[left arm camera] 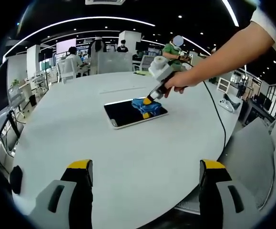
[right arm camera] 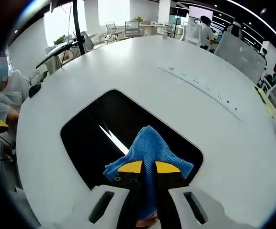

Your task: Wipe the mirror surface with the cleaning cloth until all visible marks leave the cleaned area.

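Right gripper (right arm camera: 148, 168) has its yellow-tipped jaws pinched tight on the blue cleaning cloth (right arm camera: 148, 148), pressing it onto the dark mirror (right arm camera: 97, 131) near one end. A bright streak of reflected light runs across the glass just beside the cloth. From the left gripper view, that same gripper (left arm camera: 148, 101) comes down at a slant in a hand (left arm camera: 177, 86), cloth (left arm camera: 145, 107) bunched on the mirror (left arm camera: 123, 112), which lies flat on the white table (left arm camera: 128, 157). Left gripper (left arm camera: 146, 167) hangs well back, jaws wide apart, holding nothing.
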Action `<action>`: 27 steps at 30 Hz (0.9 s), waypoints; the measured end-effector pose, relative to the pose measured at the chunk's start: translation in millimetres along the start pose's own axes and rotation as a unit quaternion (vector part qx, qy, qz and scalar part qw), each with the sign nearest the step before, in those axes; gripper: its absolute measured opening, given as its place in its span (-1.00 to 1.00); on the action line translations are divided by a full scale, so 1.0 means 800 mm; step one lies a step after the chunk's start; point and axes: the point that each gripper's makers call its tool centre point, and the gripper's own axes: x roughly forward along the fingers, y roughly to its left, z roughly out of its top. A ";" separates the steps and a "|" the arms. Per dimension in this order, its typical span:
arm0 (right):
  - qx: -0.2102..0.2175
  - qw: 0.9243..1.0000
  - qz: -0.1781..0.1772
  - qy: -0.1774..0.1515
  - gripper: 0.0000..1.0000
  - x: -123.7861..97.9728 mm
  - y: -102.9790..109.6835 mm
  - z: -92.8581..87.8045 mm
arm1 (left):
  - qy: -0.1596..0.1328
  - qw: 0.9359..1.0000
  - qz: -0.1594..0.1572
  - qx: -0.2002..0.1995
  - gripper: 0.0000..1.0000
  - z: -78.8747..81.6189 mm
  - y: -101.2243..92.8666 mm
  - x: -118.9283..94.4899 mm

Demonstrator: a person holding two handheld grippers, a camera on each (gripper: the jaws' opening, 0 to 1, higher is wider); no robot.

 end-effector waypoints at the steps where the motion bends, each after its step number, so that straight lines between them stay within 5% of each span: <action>1: 0.000 1.000 0.000 0.000 -0.93 0.000 -0.001 0.000 | 0.000 1.000 -0.001 -0.001 0.87 0.000 -0.001 0.000; 27: 0.011 1.000 -0.016 0.011 -0.93 -0.005 -0.032 -0.023 | -0.001 1.000 -0.003 0.004 0.87 0.004 0.000 0.001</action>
